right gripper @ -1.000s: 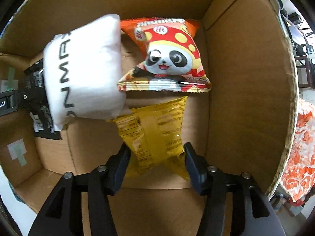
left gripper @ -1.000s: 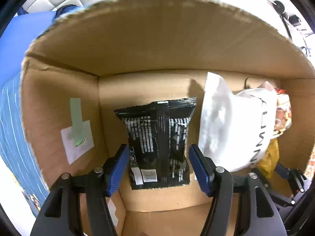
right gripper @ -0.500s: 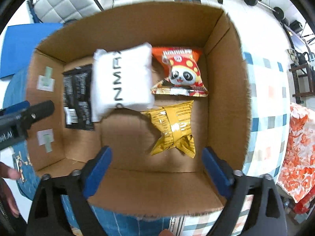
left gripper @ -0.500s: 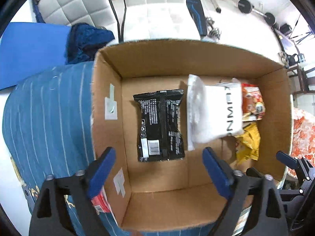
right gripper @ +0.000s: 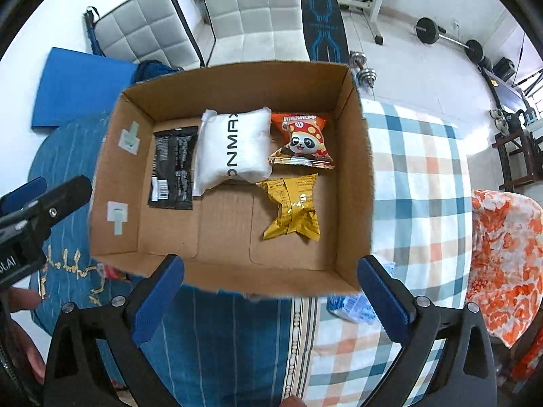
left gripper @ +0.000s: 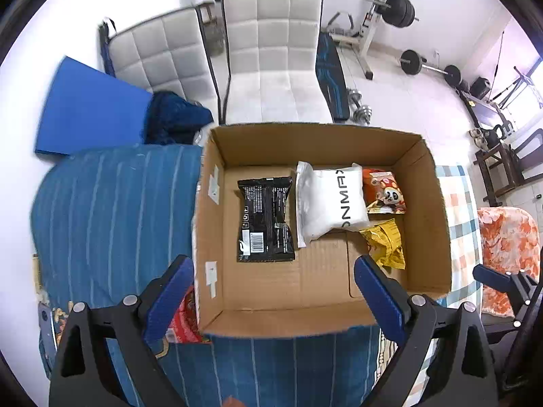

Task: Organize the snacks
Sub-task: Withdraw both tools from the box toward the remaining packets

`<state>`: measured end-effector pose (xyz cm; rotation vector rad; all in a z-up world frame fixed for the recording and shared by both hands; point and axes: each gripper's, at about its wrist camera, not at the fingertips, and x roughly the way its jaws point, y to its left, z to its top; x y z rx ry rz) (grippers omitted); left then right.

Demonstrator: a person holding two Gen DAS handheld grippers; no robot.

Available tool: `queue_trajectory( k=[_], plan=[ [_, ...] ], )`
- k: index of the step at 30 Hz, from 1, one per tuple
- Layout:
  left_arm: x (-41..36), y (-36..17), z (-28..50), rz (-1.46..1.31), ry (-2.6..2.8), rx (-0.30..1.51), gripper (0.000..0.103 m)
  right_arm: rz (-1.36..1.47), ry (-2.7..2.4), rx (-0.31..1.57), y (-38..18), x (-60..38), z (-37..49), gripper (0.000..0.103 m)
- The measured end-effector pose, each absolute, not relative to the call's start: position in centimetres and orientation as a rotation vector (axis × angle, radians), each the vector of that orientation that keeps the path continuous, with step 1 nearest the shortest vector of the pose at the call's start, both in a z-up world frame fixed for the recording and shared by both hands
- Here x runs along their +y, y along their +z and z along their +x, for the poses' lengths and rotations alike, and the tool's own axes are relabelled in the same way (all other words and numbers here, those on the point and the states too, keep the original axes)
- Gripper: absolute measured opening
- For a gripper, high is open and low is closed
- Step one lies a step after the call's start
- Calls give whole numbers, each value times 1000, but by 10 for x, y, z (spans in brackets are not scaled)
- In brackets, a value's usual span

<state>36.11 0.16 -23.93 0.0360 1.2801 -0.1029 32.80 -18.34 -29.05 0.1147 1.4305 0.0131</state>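
An open cardboard box [left gripper: 427, 210] [right gripper: 356, 156] stands on a cloth-covered surface. Inside lie a black snack packet [left gripper: 265, 218] [right gripper: 173, 166], a white pouch [left gripper: 334, 200] [right gripper: 234, 147], an orange panda-print packet [left gripper: 385, 191] [right gripper: 302, 140] and a yellow packet [left gripper: 387, 247] [right gripper: 295, 208]. My left gripper [left gripper: 273, 296] hangs open above the box's near edge, holding nothing. High over the near wall, my right gripper [right gripper: 269, 300] is also open and empty. A red packet [left gripper: 181, 322] lies outside by the box's near left corner, and a blue-white packet [right gripper: 353, 305] lies outside near the right corner.
The box rests on a blue striped cloth [left gripper: 112, 210] and a checked cloth [right gripper: 417, 176]. White padded chairs [left gripper: 271, 54], a blue mat [left gripper: 85, 108] and weights [left gripper: 400, 10] stand behind. An orange floral fabric [right gripper: 502, 254] is at the right. A hand [right gripper: 20, 302] shows at the left edge.
Both grippers have pulled up and back out of the box and opened wider. The black and yellow packets stay lying on the box floor.
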Motion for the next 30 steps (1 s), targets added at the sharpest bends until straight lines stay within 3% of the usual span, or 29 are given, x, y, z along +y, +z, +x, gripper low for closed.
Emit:
queue_trajectory(
  k=[14,23,30],
  plan=[
    [-1,-162,281,53,-46,1074,97,105,24,1260,-215,-195,254,103],
    [1,-143,249,20,-41,1036,97,120,53,1166,-176,-198,225,103],
    [22,-152,244,-22,2,1060,97,177,92,1192,-189,-218,219,103]
  ],
)
